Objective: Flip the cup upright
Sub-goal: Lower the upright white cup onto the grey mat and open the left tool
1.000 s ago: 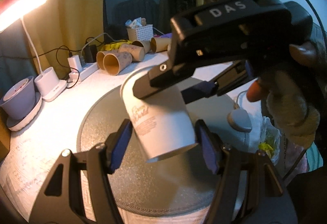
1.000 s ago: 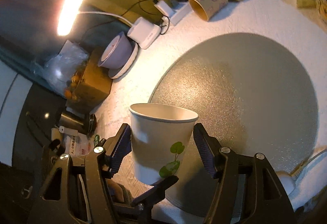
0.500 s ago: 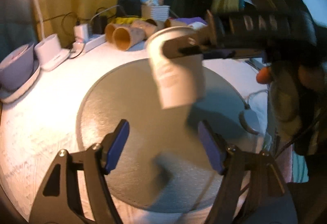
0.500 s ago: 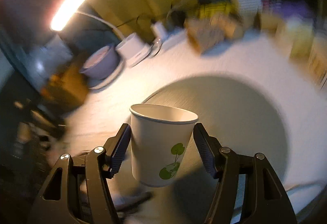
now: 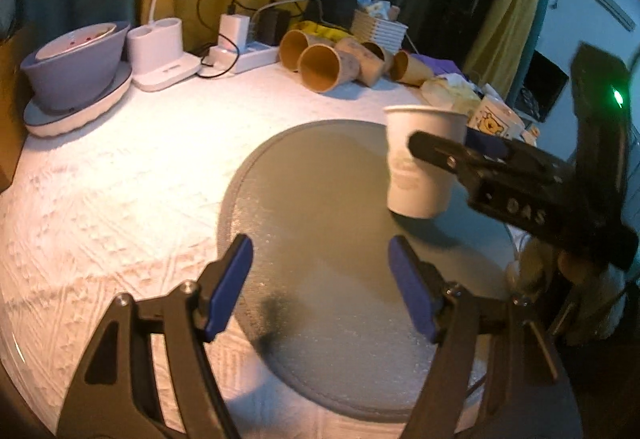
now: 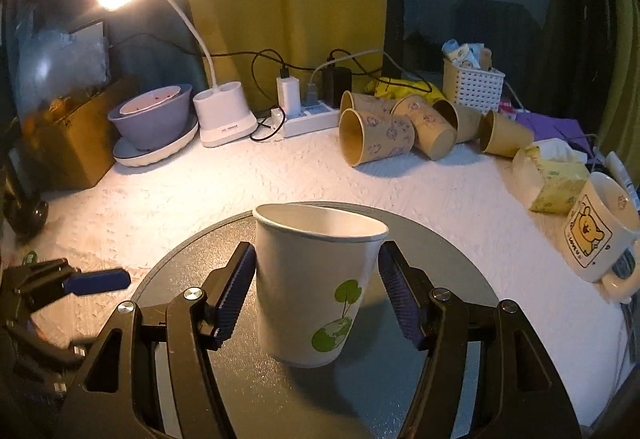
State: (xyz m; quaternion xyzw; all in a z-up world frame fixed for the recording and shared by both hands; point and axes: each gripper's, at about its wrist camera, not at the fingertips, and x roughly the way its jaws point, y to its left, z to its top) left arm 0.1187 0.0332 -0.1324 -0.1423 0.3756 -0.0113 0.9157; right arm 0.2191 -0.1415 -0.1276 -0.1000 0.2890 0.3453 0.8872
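A white paper cup [image 6: 316, 287] with a green leaf print is held mouth-up between the pads of my right gripper [image 6: 316, 293], just above the round grey mat [image 6: 432, 391]. It also shows in the left wrist view [image 5: 420, 163], upright over the mat's [image 5: 320, 231] right part, with the right gripper's black finger across it. My left gripper [image 5: 320, 287] is open and empty over the mat's near left part; a blue pad of it shows in the right wrist view [image 6: 96, 281].
Several brown paper cups [image 6: 376, 137] lie on their sides at the back, by a power strip [image 6: 308, 119], lamp base [image 6: 224, 117] and purple bowl [image 6: 152, 119]. A bear mug [image 6: 600, 231] and tissue pack [image 6: 556, 175] stand at the right. A white basket [image 6: 472, 85] is behind.
The right gripper has turned the cup from tilted to upright and carried it to the right over the mat. The left gripper has drawn back, away from the cup.
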